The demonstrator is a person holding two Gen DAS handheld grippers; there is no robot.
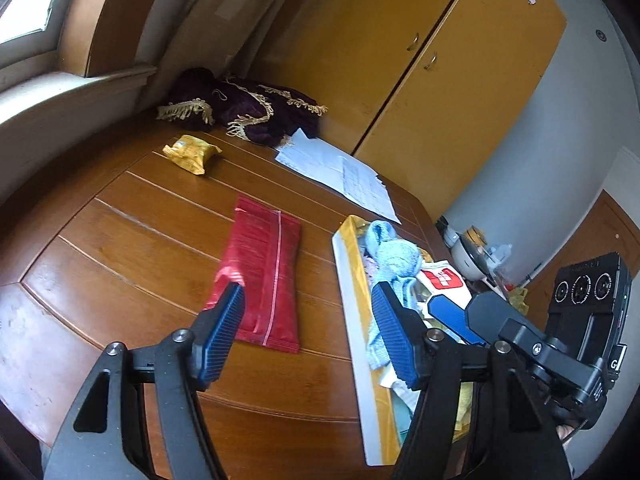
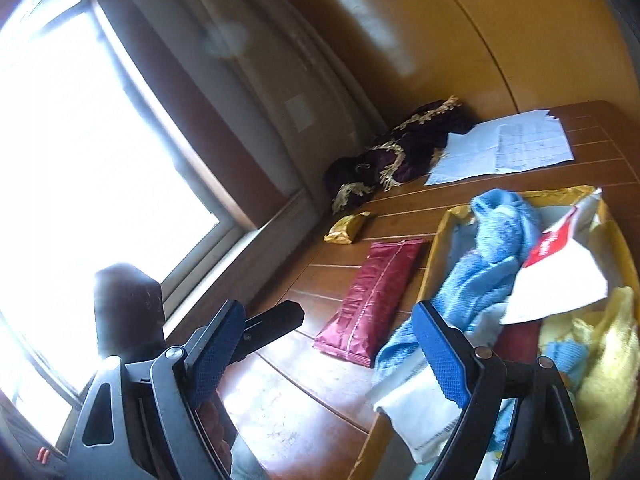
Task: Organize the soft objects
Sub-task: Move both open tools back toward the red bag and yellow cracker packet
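Observation:
A red foil packet (image 1: 262, 276) lies flat on the wooden table (image 1: 120, 248), just beyond my left gripper (image 1: 308, 320), which is open and empty above it. A yellow-lined box (image 1: 352, 304) to the right holds a blue towel (image 1: 396, 258), a red-and-white packet (image 1: 442, 278) and other soft things. A small gold packet (image 1: 192, 152) lies farther back. My right gripper (image 2: 328, 344) is open and empty, over the box's left edge (image 2: 434, 256); the red packet (image 2: 372, 300), blue towel (image 2: 492, 248) and a yellow cloth (image 2: 608, 344) show there. The right gripper also shows in the left wrist view (image 1: 456, 316).
A dark purple fringed cloth (image 1: 244, 108) and loose papers (image 1: 340, 168) lie at the table's back. A yellow cupboard (image 1: 440, 60) stands behind. A window (image 2: 80, 152) is at the left. Small items sit on a surface beyond the box (image 1: 476, 252).

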